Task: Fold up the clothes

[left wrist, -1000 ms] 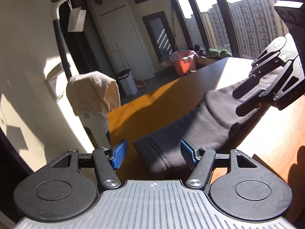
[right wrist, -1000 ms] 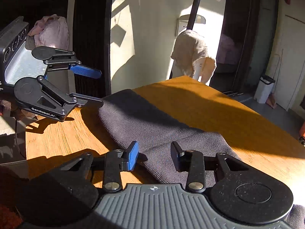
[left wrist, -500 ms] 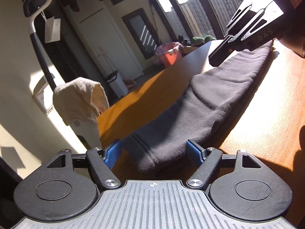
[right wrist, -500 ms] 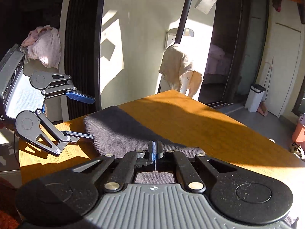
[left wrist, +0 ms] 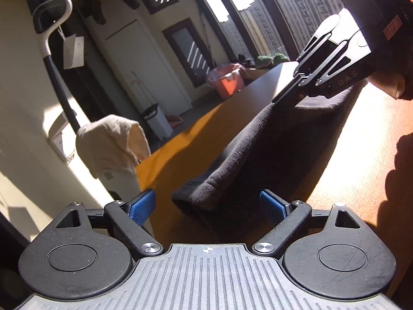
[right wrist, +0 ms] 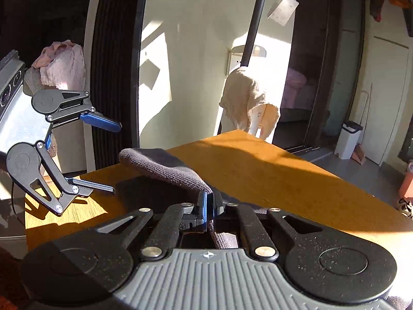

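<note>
The left gripper point(left wrist: 207, 208) gapes wide around the near end of the dark knit garment point(left wrist: 271, 152) lying on the wooden table point(left wrist: 180, 144); farther off, the right gripper point(right wrist: 208, 204) is clenched on the far end, lifting it. Folding looks barely begun.

Garment point(left wrist: 278, 149) lies on table point(left wrist: 361, 160), between both tools.

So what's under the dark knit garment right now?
The orange wooden table shows around the dark knit garment. The right gripper lifts one end; shadow hides whatever lies beneath.
</note>
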`<action>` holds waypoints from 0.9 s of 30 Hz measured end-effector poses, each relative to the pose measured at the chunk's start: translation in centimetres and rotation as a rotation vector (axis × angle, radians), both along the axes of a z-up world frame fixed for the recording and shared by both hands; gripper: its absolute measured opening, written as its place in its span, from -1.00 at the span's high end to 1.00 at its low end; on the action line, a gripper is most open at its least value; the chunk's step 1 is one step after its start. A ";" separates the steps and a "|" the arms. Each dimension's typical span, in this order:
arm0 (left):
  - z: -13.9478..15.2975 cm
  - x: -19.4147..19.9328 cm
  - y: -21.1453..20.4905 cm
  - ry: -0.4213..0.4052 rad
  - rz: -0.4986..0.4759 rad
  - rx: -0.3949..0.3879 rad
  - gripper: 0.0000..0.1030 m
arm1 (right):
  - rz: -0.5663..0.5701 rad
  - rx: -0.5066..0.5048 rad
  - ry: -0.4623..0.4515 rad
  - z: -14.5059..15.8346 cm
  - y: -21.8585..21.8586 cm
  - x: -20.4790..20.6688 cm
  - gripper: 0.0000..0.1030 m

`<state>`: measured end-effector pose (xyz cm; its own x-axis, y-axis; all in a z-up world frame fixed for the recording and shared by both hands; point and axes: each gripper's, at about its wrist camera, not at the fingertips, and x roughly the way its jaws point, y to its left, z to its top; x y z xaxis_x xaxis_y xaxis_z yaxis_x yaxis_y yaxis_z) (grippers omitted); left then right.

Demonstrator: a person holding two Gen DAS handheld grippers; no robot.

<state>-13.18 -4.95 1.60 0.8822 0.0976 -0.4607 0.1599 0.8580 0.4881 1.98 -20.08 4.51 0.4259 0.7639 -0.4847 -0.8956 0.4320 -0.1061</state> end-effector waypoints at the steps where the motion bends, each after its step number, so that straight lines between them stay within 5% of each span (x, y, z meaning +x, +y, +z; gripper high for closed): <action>1: -0.3 0.6 -0.2 -0.002 0.000 0.006 -0.79 | 0.001 -0.001 0.006 0.0 -0.2 -0.1 0.92; 3: -0.8 2.1 -0.7 -0.018 -0.006 0.022 -0.78 | 0.003 -0.003 0.017 -0.2 -0.5 -0.3 0.92; 6: -1.2 4.5 -1.5 -0.020 -0.018 0.045 -0.43 | -0.034 -0.020 0.005 -0.8 -2.0 -1.0 0.91; 10: -1.7 5.5 -2.3 -0.007 -0.063 0.077 -0.12 | -0.291 0.035 -0.009 -0.6 -8.4 -0.6 0.85; 13: -1.8 5.1 -2.3 0.003 -0.065 0.056 0.21 | -0.548 0.074 0.014 -1.0 -14.1 0.7 0.54; 16: -1.9 4.6 -2.3 0.007 -0.057 0.046 0.24 | -0.732 0.149 0.095 -2.1 -19.6 1.7 0.09; 24: -1.1 5.1 -2.3 0.022 -0.006 0.014 0.33 | -0.789 0.284 0.349 -5.7 -23.1 4.5 0.10; 25: -1.0 5.2 -2.4 0.023 -0.006 0.021 0.33 | -0.774 0.284 0.358 -5.7 -23.1 4.6 0.31; 26: -0.9 5.4 -2.5 0.024 -0.004 0.026 0.34 | -0.759 0.283 0.366 -5.7 -23.0 4.8 0.75; 27: -0.8 5.5 -2.4 0.028 -0.004 0.024 0.40 | -0.744 0.282 0.374 -5.6 -23.0 4.9 0.74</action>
<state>-7.69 -7.39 0.82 0.8694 0.1056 -0.4827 0.1771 0.8453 0.5040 6.87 -43.03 -1.11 0.7118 0.4642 -0.5271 -0.3263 0.8831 0.3371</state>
